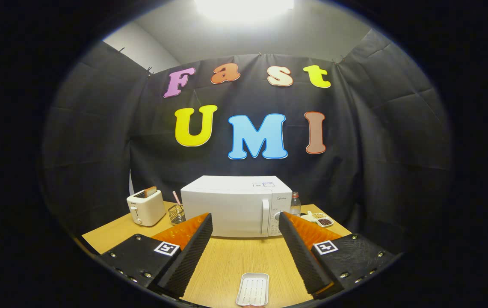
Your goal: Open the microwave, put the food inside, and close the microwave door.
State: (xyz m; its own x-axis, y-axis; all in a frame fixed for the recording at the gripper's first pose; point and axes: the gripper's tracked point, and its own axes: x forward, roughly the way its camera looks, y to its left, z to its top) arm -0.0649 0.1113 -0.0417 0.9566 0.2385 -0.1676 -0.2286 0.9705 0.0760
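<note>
On the wooden table, the boxy white microwave sits at twelve o'clock beyond the gripper, door shut. Fingers spread wide, holding nothing. A ribbed white tray lies between them at six o'clock; any food is unseen. Door shut fits either end.

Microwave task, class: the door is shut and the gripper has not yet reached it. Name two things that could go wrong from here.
1. The microwave has a slim vertical door handle beside the control knob; the open gripper could catch the knob instead.
2. The white ridged tray lies on the table between the fingers, close in; moving forward to the door may knock it. Whether it holds food cannot be told.
</note>
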